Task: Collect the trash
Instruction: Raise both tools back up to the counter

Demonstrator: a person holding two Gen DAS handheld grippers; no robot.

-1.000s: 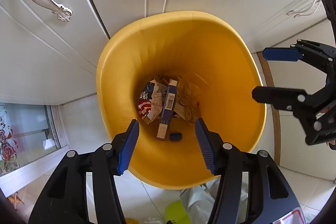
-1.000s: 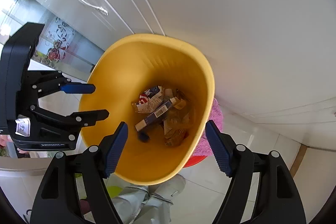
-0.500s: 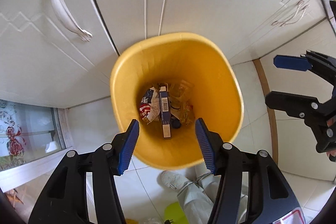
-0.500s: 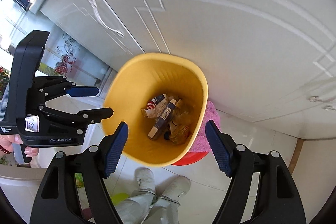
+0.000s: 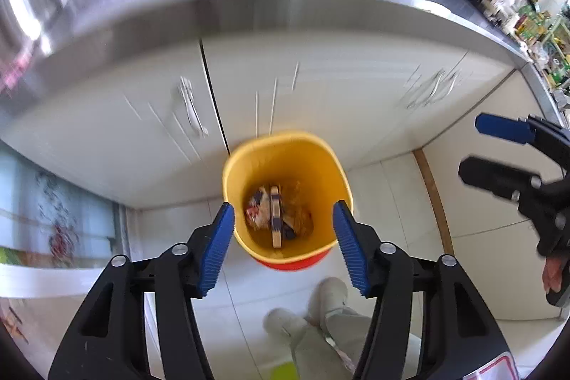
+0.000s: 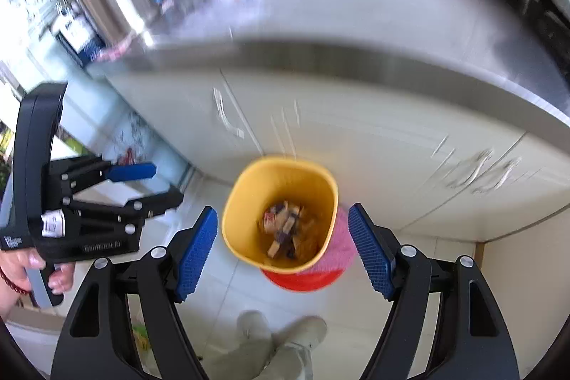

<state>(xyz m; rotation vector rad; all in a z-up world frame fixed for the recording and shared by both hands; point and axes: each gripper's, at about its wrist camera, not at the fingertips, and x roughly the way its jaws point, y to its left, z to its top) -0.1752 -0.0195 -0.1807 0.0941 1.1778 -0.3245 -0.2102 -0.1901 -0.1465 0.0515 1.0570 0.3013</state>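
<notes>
Trash looks smaller now, long box running twelve to six; my left tongs and right tongs gape, holding nothing.

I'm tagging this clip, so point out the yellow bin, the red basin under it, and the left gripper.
yellow bin point(image 5: 322, 166), left wrist view, inner back wall.
red basin point(image 6: 297, 280), right wrist view, front rim.
left gripper point(image 5: 283, 250), left wrist view, midway between fingertips.

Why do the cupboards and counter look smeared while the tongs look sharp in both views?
Left wrist view: motion blur streaks the cupboard doors and yellow bin; left tongs stay crisp. Right wrist view: same smear on counter, right tongs sharp. Fisheye bends edges.
</notes>
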